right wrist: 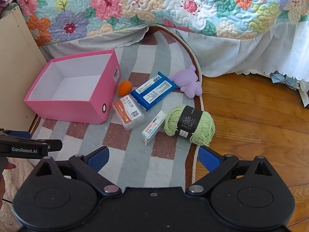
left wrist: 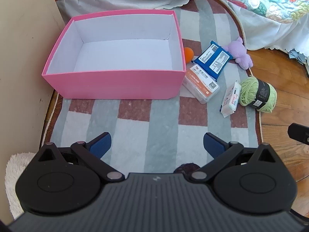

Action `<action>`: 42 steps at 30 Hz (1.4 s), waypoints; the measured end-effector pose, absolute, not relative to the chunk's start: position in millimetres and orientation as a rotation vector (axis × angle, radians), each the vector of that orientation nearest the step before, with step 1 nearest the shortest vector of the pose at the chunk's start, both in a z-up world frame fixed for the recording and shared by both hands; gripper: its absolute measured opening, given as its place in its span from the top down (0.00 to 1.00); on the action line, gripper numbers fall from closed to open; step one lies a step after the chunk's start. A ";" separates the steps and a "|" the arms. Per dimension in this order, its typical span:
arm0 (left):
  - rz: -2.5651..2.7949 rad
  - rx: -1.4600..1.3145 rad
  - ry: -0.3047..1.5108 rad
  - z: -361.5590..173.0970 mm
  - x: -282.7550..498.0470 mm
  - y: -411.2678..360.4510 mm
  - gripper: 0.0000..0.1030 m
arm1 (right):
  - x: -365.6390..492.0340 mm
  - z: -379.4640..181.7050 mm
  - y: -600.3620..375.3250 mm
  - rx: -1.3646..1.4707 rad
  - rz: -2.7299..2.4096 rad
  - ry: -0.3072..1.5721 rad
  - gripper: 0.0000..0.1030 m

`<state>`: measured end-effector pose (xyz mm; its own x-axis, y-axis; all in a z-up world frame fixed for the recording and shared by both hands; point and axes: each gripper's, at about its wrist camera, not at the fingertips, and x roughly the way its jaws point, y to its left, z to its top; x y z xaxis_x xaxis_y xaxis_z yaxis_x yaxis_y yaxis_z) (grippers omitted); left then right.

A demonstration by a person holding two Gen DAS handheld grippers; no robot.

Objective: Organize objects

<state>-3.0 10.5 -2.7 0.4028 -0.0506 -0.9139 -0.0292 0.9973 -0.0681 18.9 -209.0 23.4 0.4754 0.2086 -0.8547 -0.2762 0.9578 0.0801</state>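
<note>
An empty pink box (left wrist: 114, 85) (right wrist: 77, 108) stands on the rug at the left. Right of it lie an orange ball (left wrist: 188, 53) (right wrist: 125, 87), a blue wipes pack (left wrist: 212, 59) (right wrist: 154, 90), a clear box with an orange label (left wrist: 201, 84) (right wrist: 128, 114), a small white packet (left wrist: 230, 99) (right wrist: 154, 126), a green yarn ball (left wrist: 257, 93) (right wrist: 190, 125) and a purple plush toy (left wrist: 239, 53) (right wrist: 189, 82). My left gripper (left wrist: 157, 144) is open and empty, above the rug in front of the box. My right gripper (right wrist: 153, 157) is open and empty, near the yarn.
A checked rug (left wrist: 135, 131) (right wrist: 133, 162) covers the floor, with wooden boards (right wrist: 251, 116) to the right. A bed with a floral quilt (right wrist: 154, 5) stands behind. A beige cabinet side (left wrist: 23, 58) is at the left. The left gripper's body (right wrist: 29, 147) shows in the right wrist view.
</note>
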 end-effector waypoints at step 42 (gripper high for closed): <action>0.027 -0.090 1.196 -12.4 -3.1 9.0 0.00 | 21.5 13.6 -213.4 -0.076 0.277 1.065 0.03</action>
<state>-3.1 9.0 -12.4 0.3660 -0.0267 -0.9302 -0.0687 0.9961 -0.0557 21.5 -213.4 13.6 0.4532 0.1878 -0.8714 -0.2608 0.9627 0.0718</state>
